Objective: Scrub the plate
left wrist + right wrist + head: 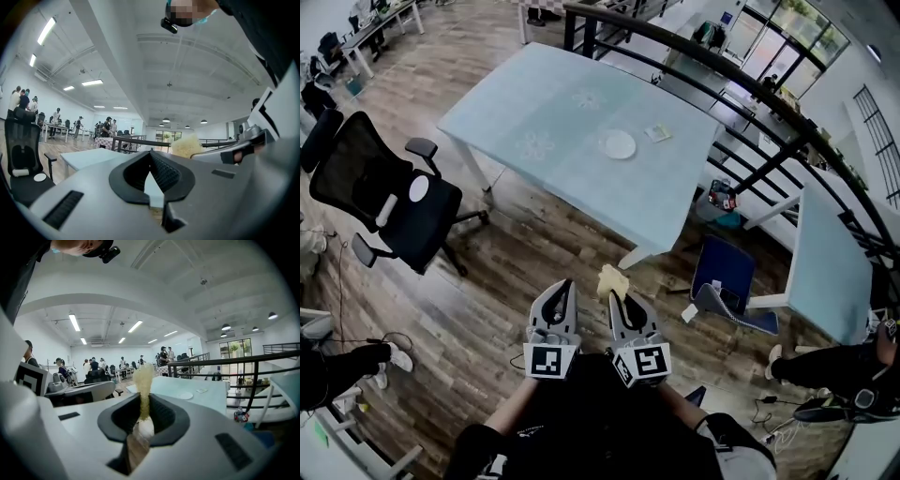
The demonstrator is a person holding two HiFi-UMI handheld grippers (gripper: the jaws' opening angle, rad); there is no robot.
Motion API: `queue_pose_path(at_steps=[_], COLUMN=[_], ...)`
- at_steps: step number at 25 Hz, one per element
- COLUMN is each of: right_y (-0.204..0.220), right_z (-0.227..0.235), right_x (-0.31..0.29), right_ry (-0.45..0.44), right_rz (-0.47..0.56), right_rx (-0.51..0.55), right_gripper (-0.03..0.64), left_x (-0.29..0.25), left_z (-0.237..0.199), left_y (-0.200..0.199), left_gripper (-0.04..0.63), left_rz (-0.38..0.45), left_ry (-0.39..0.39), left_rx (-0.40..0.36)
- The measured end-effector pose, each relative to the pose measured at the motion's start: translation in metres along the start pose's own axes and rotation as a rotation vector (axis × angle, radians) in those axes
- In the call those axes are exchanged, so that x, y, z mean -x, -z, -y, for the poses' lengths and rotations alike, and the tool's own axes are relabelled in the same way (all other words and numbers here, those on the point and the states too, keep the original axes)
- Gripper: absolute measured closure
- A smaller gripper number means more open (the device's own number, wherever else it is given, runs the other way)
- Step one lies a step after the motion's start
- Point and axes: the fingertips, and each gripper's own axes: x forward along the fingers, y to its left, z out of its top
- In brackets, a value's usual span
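1. the plate (pixel 617 143) lies flat on the tabletop (pixel 534 94), toward its far right corner, ahead of both grippers and well apart from them; it looks bare.
2. the right gripper (pixel 617 298), jaws clamped on an upright yellow sponge (pixel 612 279), looks the nearer one.
3. the left gripper (pixel 563 289) has its jaws closed on nothing.

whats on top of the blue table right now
A white plate and a small pale square item lie beside each other, apart, on the blue cloth. The cloth hides the tabletop itself.
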Motion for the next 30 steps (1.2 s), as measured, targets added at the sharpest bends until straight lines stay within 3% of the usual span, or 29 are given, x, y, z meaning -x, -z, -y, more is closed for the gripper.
queue_pose_path(at_steps=[8, 19, 24, 30], right_y=[-0.01, -0.013, -0.017, -0.024], right_z=[-0.02, -0.038, -0.043, -0.025], right_x=[-0.047, -0.097, -0.126, -0.164], right_ry=[0.069, 0.067, 0.036, 0.036], right_rz=[0.009, -0.011, -0.004, 0.003], right_rx=[-0.014, -0.026, -0.039, -0.046], right_gripper=[0.563, 0.563, 0.561, 0.563], left_x=[-0.02, -0.027, -0.037, -0.069], left_z=[-0.049, -0.097, -0.121, -0.142], left_y=[-0.009, -0.01, -0.009, -0.007], left_gripper=[0.583, 0.583, 0.583, 0.583], left_rz=[0.002, 0.009, 0.005, -0.003], left_ry=[0.067, 0.068, 0.027, 0.007], left_rx=[-0.017, 0.007, -0.004, -0.013])
